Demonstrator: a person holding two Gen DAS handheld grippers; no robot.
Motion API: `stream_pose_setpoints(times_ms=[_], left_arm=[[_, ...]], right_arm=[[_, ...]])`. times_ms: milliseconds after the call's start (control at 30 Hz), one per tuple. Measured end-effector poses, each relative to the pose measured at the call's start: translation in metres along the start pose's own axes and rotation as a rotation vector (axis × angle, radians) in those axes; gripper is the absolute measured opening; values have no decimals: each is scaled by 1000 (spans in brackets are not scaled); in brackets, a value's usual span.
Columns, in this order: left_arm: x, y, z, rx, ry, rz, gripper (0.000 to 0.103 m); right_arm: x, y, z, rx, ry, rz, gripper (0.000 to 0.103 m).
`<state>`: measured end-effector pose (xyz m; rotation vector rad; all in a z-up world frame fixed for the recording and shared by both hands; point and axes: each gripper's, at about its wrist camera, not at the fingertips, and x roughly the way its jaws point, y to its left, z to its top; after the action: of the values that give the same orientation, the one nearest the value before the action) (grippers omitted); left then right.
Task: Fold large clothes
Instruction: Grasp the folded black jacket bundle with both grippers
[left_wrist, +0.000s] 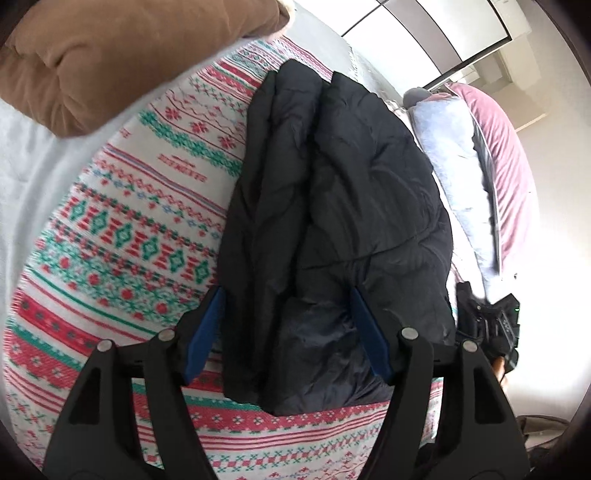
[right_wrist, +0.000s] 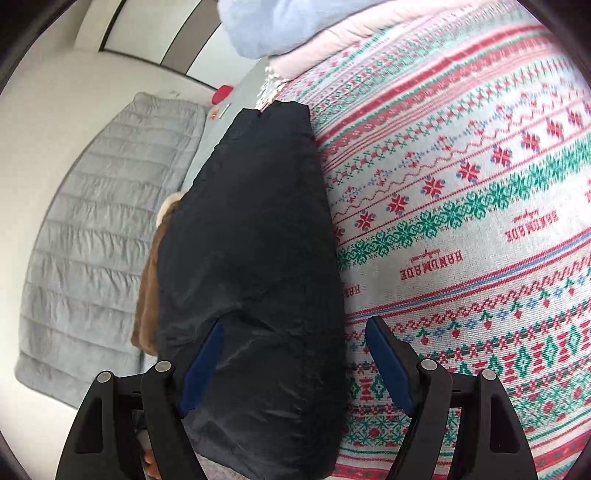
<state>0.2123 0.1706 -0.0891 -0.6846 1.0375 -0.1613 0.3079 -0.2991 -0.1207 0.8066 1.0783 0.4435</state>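
Note:
A black padded jacket (left_wrist: 332, 192) lies folded into a long narrow bundle on a red, green and white patterned blanket (left_wrist: 110, 229). My left gripper (left_wrist: 288, 299) is open, its blue pads on either side of the bundle's near end, just above it. In the right wrist view the same black jacket (right_wrist: 251, 240) runs away from the camera. My right gripper (right_wrist: 295, 325) is open over its other end, the left pad against the fabric and the right pad over the blanket (right_wrist: 461, 221).
A brown coat (left_wrist: 122, 55) lies at the left gripper's far left; it also shows beside the jacket in the right view (right_wrist: 147, 295). Light blue and pink garments (left_wrist: 465, 177) are stacked on the right. A grey quilted cover (right_wrist: 92, 240) lies off the blanket.

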Motion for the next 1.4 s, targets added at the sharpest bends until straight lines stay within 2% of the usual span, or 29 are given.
stream_pose_setpoints(times_ms=[233,467,567,767,1067,1267,1400], left_arm=[[10,1,-1,-8,17,-16,77],[24,16,-2,-101,68,-129,81],[24,14,-2,-93,70,-154,81],[27,-2,-5,-51,49,-149,81],[35,-14,-5,-47,24,-146,80],[35,-13,-7,-42,12,-137,75],[36,-17,-7,-34,1,-130,68]], right_arm=[[22,-5,-2,21,62,62,79],[39,0,-5,18,55,73,79],[41,5,-6,-6,56,68,81],[43,10,-9,-24,52,59,81],[49,28,-13,-64,48,36,79],[51,32,-14,-70,46,30,77],[53,33,-12,-86,43,25,71]])
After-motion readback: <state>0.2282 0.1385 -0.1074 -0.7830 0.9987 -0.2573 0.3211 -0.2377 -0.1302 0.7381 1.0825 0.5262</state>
